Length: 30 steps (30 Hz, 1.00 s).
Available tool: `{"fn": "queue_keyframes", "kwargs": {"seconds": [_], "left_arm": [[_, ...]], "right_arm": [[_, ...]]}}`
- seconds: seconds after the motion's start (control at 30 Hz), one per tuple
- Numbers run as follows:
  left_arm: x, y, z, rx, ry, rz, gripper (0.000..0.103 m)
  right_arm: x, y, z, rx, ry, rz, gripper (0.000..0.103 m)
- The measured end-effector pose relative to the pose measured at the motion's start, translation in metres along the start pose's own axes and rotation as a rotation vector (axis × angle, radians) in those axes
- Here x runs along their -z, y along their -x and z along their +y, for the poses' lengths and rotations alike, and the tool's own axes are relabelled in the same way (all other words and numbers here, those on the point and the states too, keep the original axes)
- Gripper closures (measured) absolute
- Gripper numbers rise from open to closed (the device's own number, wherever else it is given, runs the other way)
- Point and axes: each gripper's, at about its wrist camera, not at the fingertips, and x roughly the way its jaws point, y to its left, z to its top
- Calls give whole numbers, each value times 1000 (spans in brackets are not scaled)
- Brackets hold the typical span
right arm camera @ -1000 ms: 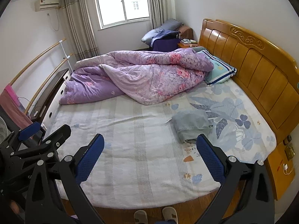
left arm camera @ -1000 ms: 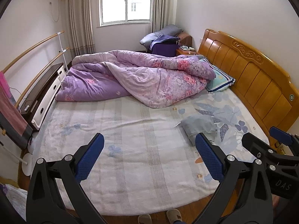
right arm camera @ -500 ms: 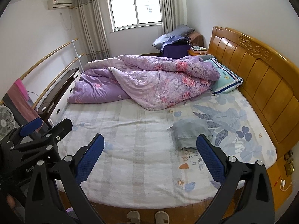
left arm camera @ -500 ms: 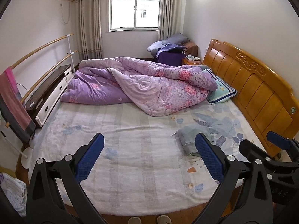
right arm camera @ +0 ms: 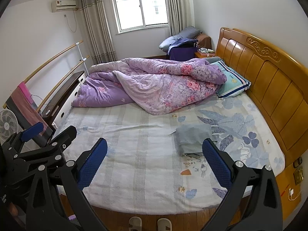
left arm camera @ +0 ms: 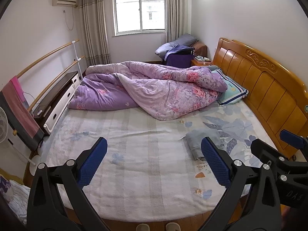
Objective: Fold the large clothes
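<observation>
Left gripper (left arm camera: 154,162): black plastic frame with triangular cut-outs; silver screws at the joints; fingers (left arm camera: 94,161) faced with textured blue pads; right gripper (right arm camera: 155,163) built alike, white "DAS" lettering on its black body in the left view.

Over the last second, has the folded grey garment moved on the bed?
No. The folded grey garment remains beside the same blue leaf print on the sheet; only the cameras pulled back.
</observation>
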Motion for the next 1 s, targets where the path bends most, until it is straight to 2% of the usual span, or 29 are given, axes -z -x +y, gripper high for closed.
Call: {"fn": "queue_keyframes", "kwargs": {"seconds": [1.0], "left_arm": [[-7, 2, 3, 13, 5, -5, 5]], "right_arm": [[4, 9, 8, 5, 2, -21, 8]]}}
